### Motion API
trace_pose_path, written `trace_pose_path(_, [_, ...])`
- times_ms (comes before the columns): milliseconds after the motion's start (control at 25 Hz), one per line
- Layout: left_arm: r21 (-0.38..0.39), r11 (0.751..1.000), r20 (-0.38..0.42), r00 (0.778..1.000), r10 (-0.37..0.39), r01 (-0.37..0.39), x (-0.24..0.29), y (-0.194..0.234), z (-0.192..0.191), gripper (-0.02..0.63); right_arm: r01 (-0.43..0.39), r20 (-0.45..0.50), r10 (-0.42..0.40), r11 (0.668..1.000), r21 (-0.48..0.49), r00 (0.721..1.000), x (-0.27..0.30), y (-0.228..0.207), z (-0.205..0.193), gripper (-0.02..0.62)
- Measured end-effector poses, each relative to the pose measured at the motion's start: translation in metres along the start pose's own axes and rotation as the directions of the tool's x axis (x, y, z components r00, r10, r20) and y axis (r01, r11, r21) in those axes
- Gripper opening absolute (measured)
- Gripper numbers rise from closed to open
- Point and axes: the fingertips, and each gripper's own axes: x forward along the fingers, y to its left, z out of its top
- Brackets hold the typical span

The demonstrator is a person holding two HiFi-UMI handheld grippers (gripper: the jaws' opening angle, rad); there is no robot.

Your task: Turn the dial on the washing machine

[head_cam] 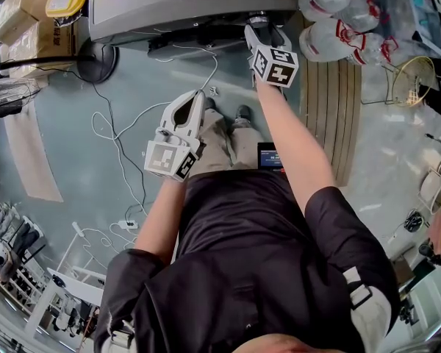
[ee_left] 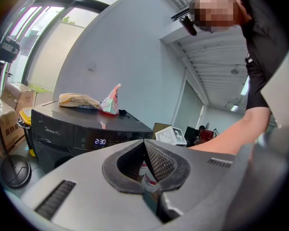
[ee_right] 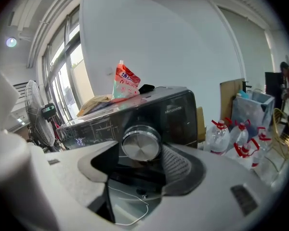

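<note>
"Silver and round: that is the dial (ee_right: 141, 144), on the front panel of the black washing machine (ee_right: 176, 110), towards the panel's right end."

"And the right gripper (ee_right: 141, 149)?"

"Up at the machine's front edge. Its jaws stand wide, the dial sits between their tips, and both pads lie against its rim, one on each side."

"What is the left gripper (ee_left: 145, 146) doing?"

"It hangs lower, well back from the machine and in front of the person's legs. Its jaws are together at the tips, with nothing held."

"Anything on the machine?"

"A red and white pouch (ee_right: 125, 81) stands upright on the top, just beside a tan cloth (ee_left: 78, 100). Further left along the front panel a display (ee_left: 100, 141) is lit with 2:30."

"And around it?"

"Clear bottles (ee_right: 231, 134) with red caps stand on the floor off the machine's right corner. A fan (ee_right: 36, 110) stands off its left end, by the windows. A white cable (head_cam: 125, 123) trails across the floor."
</note>
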Motion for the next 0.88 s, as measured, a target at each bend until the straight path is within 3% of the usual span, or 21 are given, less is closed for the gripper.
trace_pose_path(240, [0.004,1.0,-0.005,1.0,-0.002,0.002,0.005,0.002,-0.004,-0.005,-0.057,0.051,0.056,0.998,0.023,0.997,-0.031,0.011,0.011,0.276])
trace_pose_path(440, [0.022,1.0,0.009,1.0,0.007,-0.007,0.003,0.004,0.007,-0.005,-0.169,0.142,0.176,0.984,-0.062,0.974,-0.075,0.039,0.051,0.268])
trace_pose_path(560, [0.053,0.998,0.031,0.999,0.017,-0.019,-0.001,0.003,0.025,-0.005,-0.224,0.215,0.243,0.968,-0.111,0.946,-0.113,0.045,0.084,0.206])
trace_pose_path(720, [0.087,0.994,0.08,0.995,0.059,-0.066,-0.012,0.008,0.052,-0.006,-0.265,0.3,0.307,0.949,-0.172,0.903,-0.166,0.04,0.12,0.058])
trace_pose_path(880, [0.101,0.988,0.136,0.986,0.1,-0.114,-0.032,0.017,0.078,-0.005,-0.252,0.35,0.305,0.949,-0.19,0.886,-0.215,0.031,0.139,0.003])
